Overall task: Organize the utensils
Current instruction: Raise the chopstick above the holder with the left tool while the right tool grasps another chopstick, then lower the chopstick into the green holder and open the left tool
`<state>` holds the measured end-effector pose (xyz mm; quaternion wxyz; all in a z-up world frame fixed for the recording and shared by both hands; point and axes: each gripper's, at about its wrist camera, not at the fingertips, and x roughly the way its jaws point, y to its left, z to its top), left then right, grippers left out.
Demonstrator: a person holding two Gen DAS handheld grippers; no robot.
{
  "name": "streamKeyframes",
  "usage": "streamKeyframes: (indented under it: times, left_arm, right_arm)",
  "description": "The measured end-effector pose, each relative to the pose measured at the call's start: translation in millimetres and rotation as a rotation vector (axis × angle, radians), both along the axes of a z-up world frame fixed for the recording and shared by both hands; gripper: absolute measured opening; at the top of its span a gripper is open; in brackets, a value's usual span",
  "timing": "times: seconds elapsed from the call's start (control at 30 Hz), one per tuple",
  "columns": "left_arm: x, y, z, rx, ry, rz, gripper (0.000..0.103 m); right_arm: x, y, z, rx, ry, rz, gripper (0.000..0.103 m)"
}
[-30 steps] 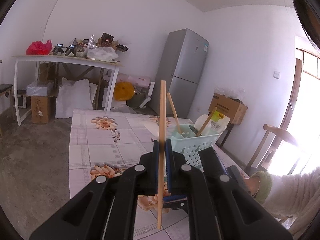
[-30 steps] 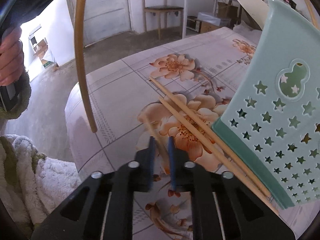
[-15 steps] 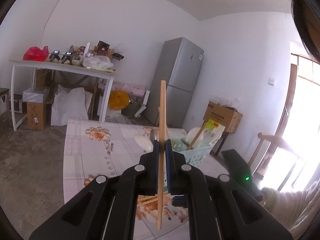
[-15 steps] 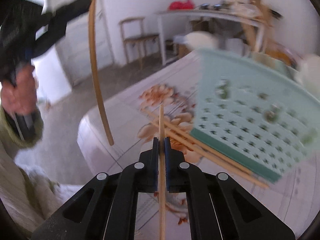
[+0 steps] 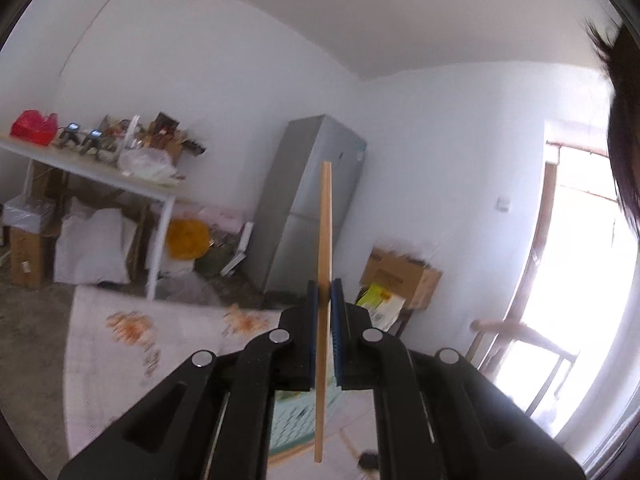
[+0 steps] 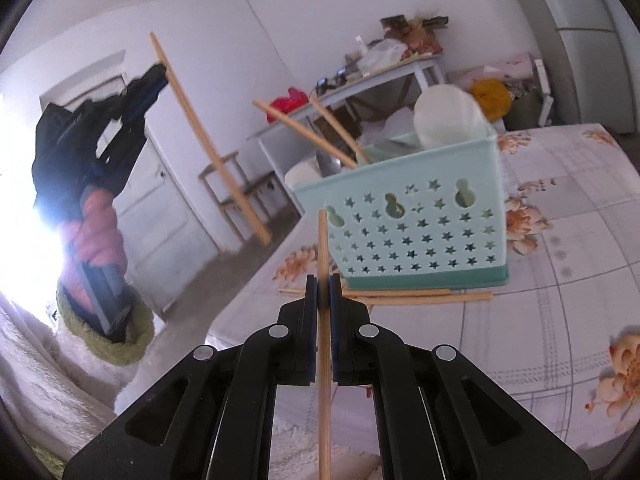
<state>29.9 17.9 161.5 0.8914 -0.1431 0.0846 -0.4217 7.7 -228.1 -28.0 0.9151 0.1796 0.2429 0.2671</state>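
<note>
My left gripper (image 5: 324, 292) is shut on a wooden chopstick (image 5: 325, 240) that stands upright, high above the table. In the right wrist view that same gripper (image 6: 160, 74) shows at upper left with its chopstick (image 6: 208, 136) slanting down. My right gripper (image 6: 323, 285) is shut on another chopstick (image 6: 322, 248), lifted off the floral table (image 6: 560, 264). The mint-green star-holed basket (image 6: 416, 224) stands just beyond it, holding chopsticks (image 6: 304, 132) and white spoons (image 6: 448, 116). Two chopsticks (image 6: 416, 298) lie flat on the table at the basket's near foot.
A person's hand (image 6: 96, 232) and fluffy white sleeve (image 6: 48, 360) hold the left tool. A grey fridge (image 5: 308, 208), a cluttered white side table (image 5: 92, 168), cardboard boxes (image 5: 400, 276) and a wooden chair (image 6: 236, 184) stand around the room.
My right gripper shut on a chopstick and lifted it from the table while rolling. My left gripper rose with its chopstick, so the basket dropped low in its view.
</note>
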Motion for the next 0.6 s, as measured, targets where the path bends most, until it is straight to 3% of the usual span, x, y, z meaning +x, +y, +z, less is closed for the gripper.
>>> streamKeyframes:
  times: [0.13,0.27,0.6]
  left_arm:
    - [6.4,-22.7,23.2,-0.038,-0.054,-0.007,0.005]
    - [23.5,-47.0,34.3,-0.026,-0.074,0.034,0.006]
    - [53.8,-96.3,-1.5,0.136,-0.088,0.193,0.005]
  right_arm:
    - [1.0,-3.4,-1.9,0.025,-0.008,-0.008,0.004]
    - [-0.6,-9.0,-4.3,0.051,-0.008,-0.01,0.004]
    - [-7.5,-34.3,-9.5,0.098,0.0,-0.026,0.004]
